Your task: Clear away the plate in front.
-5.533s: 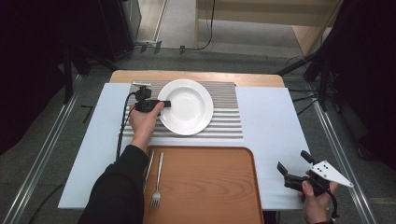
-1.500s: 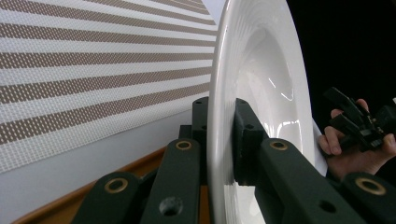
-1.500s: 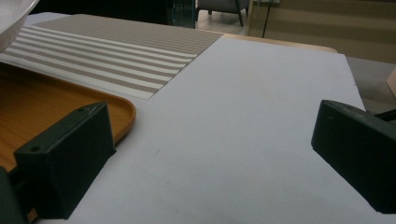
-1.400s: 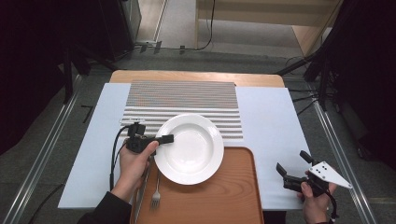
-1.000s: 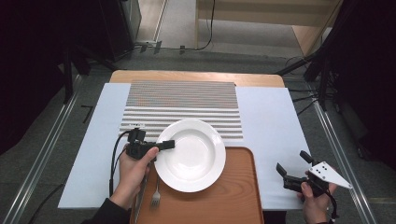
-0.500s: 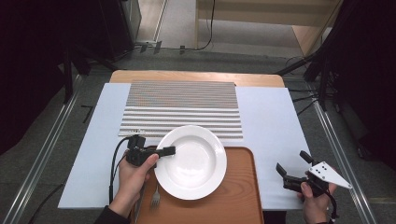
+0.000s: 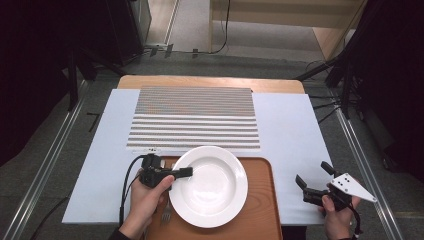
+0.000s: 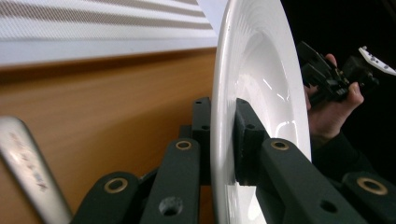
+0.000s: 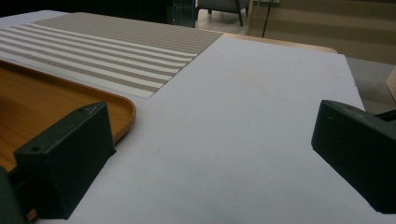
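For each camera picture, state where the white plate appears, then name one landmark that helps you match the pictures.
High view: the white plate lies low and centre, over the wooden tray, its left rim in the left tongs.
Left gripper view: the plate stands edge-on, centre right, clamped between the jaws.
Right gripper view: not in it.
Shared landmark: the striped mat.

Glossy white ceramic-looking plate (image 7: 210, 186); smooth wooden tray (image 7: 260, 210); woven striped mat (image 7: 195, 117); matt black plastic gripper (image 8: 222, 140).
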Action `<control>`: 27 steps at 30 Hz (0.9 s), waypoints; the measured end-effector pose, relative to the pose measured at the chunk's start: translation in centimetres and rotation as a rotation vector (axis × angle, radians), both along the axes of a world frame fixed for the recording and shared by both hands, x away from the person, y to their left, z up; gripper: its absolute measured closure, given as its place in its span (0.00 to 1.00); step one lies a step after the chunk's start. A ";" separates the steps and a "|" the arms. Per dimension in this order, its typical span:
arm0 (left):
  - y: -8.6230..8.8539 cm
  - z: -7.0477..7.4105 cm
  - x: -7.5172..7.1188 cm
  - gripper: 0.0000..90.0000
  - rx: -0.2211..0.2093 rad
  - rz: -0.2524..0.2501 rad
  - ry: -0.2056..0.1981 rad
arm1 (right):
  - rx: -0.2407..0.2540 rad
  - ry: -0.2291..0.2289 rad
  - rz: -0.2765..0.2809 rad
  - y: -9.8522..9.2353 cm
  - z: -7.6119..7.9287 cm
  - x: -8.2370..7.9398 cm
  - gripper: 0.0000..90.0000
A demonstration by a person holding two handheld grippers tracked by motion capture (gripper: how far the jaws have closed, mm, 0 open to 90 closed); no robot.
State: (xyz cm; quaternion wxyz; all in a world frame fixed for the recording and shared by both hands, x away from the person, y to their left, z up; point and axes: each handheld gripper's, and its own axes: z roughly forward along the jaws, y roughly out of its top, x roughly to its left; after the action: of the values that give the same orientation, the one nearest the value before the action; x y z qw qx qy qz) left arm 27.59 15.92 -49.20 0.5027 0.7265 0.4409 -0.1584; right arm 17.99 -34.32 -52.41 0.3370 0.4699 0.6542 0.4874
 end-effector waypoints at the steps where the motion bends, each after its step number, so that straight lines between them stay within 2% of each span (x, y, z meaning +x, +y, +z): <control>1: -0.1 0.0 -0.2 0.90 0.003 -0.003 0.004 | 0.000 0.000 0.000 0.0 0.0 0.0 0.00; 6: -0.4 -0.1 -0.7 0.90 0.020 -0.024 0.005 | -0.001 0.000 0.000 0.0 0.0 0.0 0.00; 11: -0.2 -0.5 -0.8 0.90 0.015 -0.024 0.028 | -0.001 0.000 -0.001 0.0 0.0 0.0 0.00; 18: -0.3 -0.8 -0.8 0.90 0.043 -0.063 0.044 | -0.003 0.001 -0.003 0.0 0.0 0.0 0.00; 27: -0.8 -1.3 -0.2 0.90 0.077 -0.086 0.095 | -0.003 0.002 -0.004 0.1 0.0 0.0 0.00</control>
State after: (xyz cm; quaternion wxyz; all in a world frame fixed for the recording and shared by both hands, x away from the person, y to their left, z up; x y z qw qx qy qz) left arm 27.35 15.12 -50.48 0.4457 0.7551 0.4384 -0.1972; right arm 18.01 -34.27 -52.42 0.3381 0.4710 0.6545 0.4853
